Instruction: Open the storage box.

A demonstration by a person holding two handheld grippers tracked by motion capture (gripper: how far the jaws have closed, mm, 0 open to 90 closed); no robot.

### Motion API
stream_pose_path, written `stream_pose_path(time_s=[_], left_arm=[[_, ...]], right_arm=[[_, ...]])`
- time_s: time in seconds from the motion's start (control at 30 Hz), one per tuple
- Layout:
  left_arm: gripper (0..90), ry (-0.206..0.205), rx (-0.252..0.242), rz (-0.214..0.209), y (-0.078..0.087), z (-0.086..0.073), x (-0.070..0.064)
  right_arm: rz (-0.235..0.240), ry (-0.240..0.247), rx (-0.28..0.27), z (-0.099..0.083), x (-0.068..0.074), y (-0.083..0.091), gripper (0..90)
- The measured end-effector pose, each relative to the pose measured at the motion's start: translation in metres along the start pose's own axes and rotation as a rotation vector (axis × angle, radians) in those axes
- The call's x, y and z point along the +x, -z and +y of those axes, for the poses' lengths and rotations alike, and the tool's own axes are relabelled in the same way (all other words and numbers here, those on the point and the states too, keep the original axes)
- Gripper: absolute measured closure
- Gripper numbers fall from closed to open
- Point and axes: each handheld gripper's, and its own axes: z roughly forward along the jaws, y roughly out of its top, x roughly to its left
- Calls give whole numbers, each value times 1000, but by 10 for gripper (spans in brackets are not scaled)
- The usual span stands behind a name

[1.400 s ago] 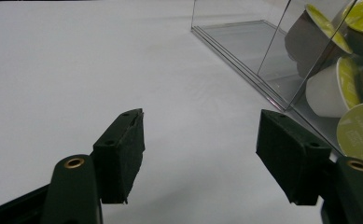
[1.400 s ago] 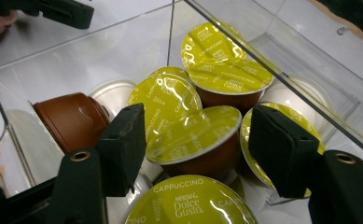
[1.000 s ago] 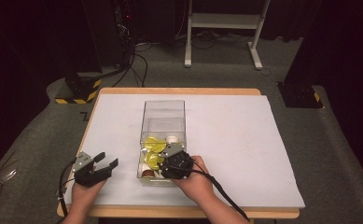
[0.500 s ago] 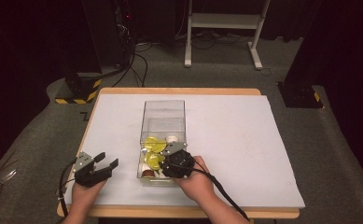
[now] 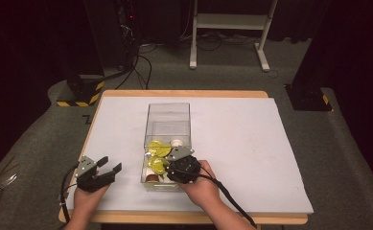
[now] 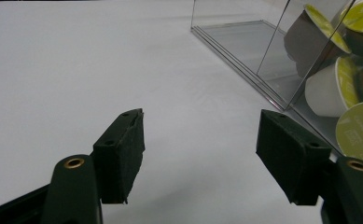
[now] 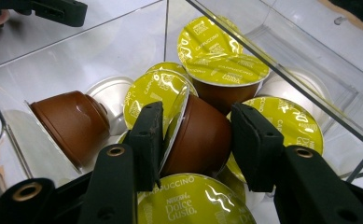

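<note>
A clear plastic box (image 5: 167,115) stands on the white table cover and holds several coffee capsules (image 5: 157,148) with yellow-green lids, heaped at its near end. My right gripper (image 5: 169,166) reaches down into that end. Its jaws (image 7: 198,140) are shut on a brown capsule (image 7: 202,133) lying on its side, one pad on the lid rim and the other against the base. My left gripper (image 5: 110,164) rests open on the cover to the left of the box, with nothing between its jaws (image 6: 200,154). The box wall (image 6: 244,42) and capsules (image 6: 328,88) lie to its right.
The white cover (image 5: 251,139) spreads wide to the right of and behind the box. A wooden table edge (image 5: 184,93) borders it. Beyond the table are a white stand (image 5: 229,28), black equipment with cables (image 5: 112,48) and a yellow-black striped base (image 5: 81,93) on the floor.
Almost nothing has moved; both hands hold their places, the right gripper staying down in the box's near end.
</note>
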Motion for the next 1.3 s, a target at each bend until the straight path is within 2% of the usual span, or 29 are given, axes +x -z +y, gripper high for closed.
stream_pose_path(time_s=[0.23,0.37,0.47,0.5,0.7,0.77,0.93,1.03,1.1,1.2,1.3], left_arm=[[326,-2,1,0,0,0,0],[325,-17,10,2,0,0,0],[325,-9,3,2,-1,-1,-1],[326,-29,14,3,0,-1,0],[326,-25,16,2,-1,-2,-2],[325,-19,11,2,-2,-2,-2],[325,-45,30,3,-2,-3,-2],[324,-42,30,2,-3,-4,-4],[322,-66,54,1,-3,-4,-3],[323,-51,46,1,-4,-5,-5],[323,-59,51,-1,-3,-5,-4]], right_arm=[[-15,-6,-41,1,-1,5,559],[-19,-15,-56,1,-3,8,560],[-26,-10,-73,1,-4,10,562],[-31,-8,-85,1,-4,11,563],[-50,-21,-128,1,-6,16,566],[-50,-28,-134,1,-6,17,566],[-56,-34,-153,-1,-9,19,566],[-58,-41,-165,-1,-9,20,567],[-61,-40,-173,-1,-10,21,567],[-68,-39,-182,-1,-10,22,568],[-71,-42,-194,-1,-11,24,569]])
